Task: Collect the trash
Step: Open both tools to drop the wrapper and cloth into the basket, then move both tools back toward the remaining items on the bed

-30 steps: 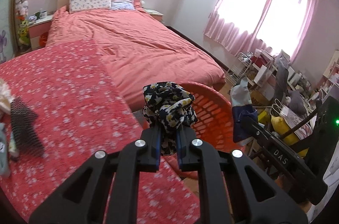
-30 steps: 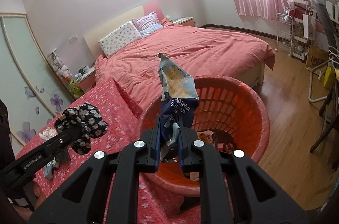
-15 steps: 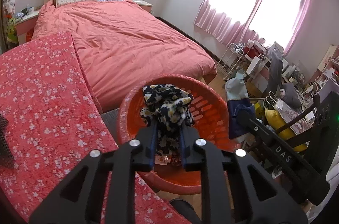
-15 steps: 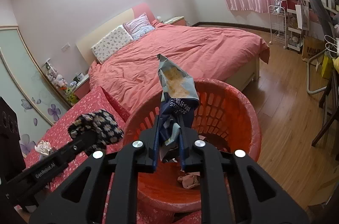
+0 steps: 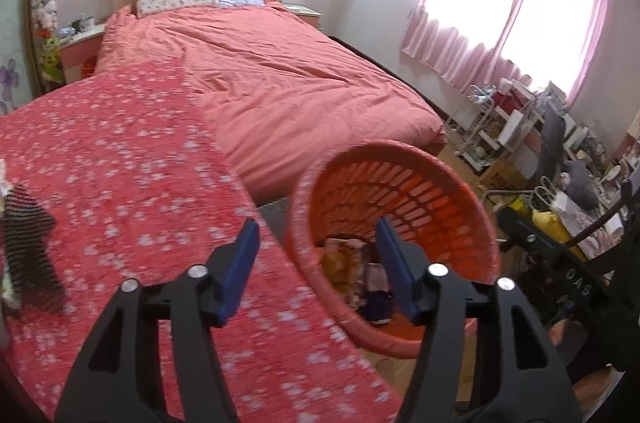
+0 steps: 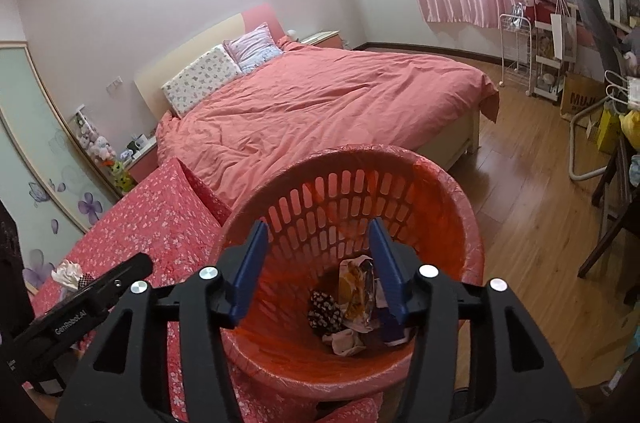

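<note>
The orange slotted basket (image 6: 440, 183) stands beside the table with the red flowered cloth (image 5: 120, 163). My right gripper (image 6: 318, 241) is open and empty above the basket's mouth. Inside lie the dark flowered cloth (image 6: 325, 311) and the snack bag (image 6: 356, 287) among other scraps. My left gripper (image 5: 316, 243) is open and empty over the table's edge next to the basket (image 5: 400, 151). A black striped item (image 5: 28, 243) lies at the table's left. A crumpled white tissue (image 6: 66, 273) lies on the table in the right wrist view.
A bed with a pink cover (image 5: 280, 75) stands behind the table. A wire rack and cluttered shelves (image 6: 556, 35) line the wall under the pink curtains. A dark chair (image 6: 616, 223) stands at the right on the wooden floor (image 6: 532, 223).
Both grippers have opened. The flowered cloth has left my left gripper and the snack bag my right; both now lie in the basket. The left gripper has swung back toward the table.
</note>
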Motion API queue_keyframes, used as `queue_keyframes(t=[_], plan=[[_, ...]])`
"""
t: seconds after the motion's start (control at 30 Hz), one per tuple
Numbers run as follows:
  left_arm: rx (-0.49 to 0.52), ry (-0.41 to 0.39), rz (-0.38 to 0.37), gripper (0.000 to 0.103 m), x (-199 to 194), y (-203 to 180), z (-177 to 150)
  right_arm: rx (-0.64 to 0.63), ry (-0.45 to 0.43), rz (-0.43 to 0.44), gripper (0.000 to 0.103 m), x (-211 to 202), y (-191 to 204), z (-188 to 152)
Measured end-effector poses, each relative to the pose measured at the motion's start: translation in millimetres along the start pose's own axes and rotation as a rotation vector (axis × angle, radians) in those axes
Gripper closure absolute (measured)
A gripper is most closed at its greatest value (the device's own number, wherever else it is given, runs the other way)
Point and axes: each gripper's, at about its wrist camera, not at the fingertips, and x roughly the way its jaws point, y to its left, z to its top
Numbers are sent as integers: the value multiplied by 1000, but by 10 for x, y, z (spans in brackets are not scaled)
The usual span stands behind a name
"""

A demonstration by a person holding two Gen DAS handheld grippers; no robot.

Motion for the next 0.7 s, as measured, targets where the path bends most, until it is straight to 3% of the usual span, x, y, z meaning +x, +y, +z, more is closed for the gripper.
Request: queue_keyframes(t=[0.37,0.7], plan=[[-30,-48,154,34,-492,598,-136,-94,-6,-7,48,-44,371,-105],[-141,-55,274,34,-899,1346,-376,-210,34,79,48,-13,1010,-332]])
